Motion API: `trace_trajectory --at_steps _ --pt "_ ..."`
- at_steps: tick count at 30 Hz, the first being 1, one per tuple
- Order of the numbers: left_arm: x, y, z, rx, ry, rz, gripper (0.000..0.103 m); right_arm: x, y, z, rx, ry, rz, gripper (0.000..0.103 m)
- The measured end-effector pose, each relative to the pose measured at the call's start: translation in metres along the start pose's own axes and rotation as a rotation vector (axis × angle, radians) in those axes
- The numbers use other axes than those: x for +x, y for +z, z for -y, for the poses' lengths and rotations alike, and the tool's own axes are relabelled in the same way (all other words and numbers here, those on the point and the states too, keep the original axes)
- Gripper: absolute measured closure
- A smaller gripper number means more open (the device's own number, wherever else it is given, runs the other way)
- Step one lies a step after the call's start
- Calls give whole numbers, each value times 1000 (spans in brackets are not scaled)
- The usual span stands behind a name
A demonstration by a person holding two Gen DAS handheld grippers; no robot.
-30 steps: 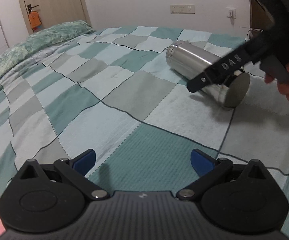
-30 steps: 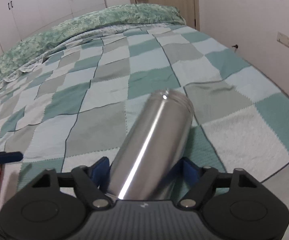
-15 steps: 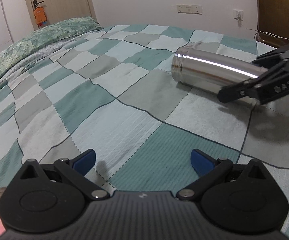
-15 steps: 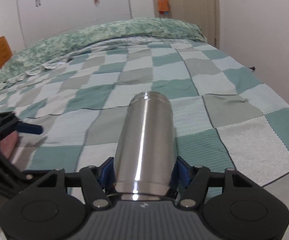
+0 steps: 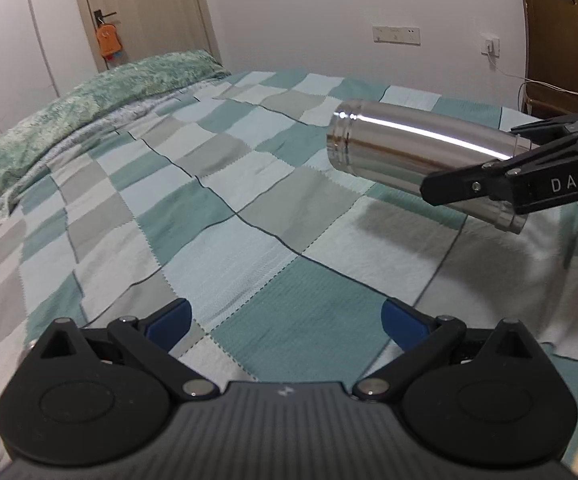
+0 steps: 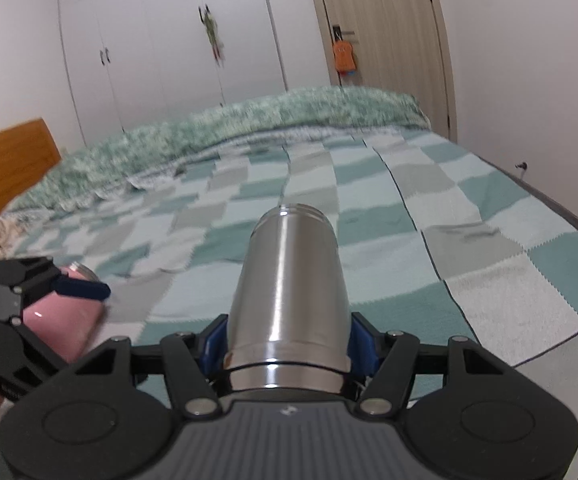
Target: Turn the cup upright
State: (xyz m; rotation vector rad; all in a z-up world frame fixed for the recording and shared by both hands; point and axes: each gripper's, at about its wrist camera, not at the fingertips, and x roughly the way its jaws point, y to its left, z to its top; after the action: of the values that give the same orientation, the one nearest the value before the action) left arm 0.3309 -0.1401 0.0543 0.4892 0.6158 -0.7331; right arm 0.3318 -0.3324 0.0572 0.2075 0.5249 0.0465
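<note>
A tall stainless steel cup (image 6: 289,292) is clamped near its base between the blue pads of my right gripper (image 6: 287,344). It points forward, nearly level, lifted off the checked bedspread (image 6: 469,240). In the left wrist view the cup (image 5: 413,156) hangs in the air at the right, its threaded mouth to the left, with its shadow on the blanket below. My left gripper (image 5: 285,320) is open and empty, low over the bedspread (image 5: 217,240), well short of the cup.
A pink cup (image 6: 65,320) lies on the bed by the left gripper (image 6: 29,292). A folded green quilt (image 5: 69,120) lies along the far side of the bed. A wooden chair (image 5: 561,40) stands at the right, a wardrobe (image 6: 169,52) behind.
The right gripper has closed on the steel cup and lifted it off the bed, raising it from lying flat to nearly level in the air. The left gripper stayed open and tilted up slightly.
</note>
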Motion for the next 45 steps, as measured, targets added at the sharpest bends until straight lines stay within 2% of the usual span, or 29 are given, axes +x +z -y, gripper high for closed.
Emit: trace_trajectory --at_steps 7,13,26,30,35,40,44,45 --pt "-56 5 14 -32 76 43 0 -45 5 -21 -29 55 76 41" --pt "-103 -12 26 -92 144 63 0 -83 -1 -41 -41 114 110 41" --pt "-178 -68 56 -233 269 70 0 -131 -49 -90 -47 243 83 41" --pt "-188 -88 61 -279 296 51 0 -132 -67 -102 -40 267 57 41" --pt "-196 -113 65 -339 339 25 0 -120 -91 -117 -38 258 17 41" --pt "-206 -132 69 -389 360 13 0 -94 -115 -127 -21 207 -26 41" --pt "-212 -140 70 -412 374 11 0 -73 -134 -132 -15 149 -96 41" --pt "-213 -142 70 -417 378 12 0 -72 -134 -132 -21 148 -80 41"
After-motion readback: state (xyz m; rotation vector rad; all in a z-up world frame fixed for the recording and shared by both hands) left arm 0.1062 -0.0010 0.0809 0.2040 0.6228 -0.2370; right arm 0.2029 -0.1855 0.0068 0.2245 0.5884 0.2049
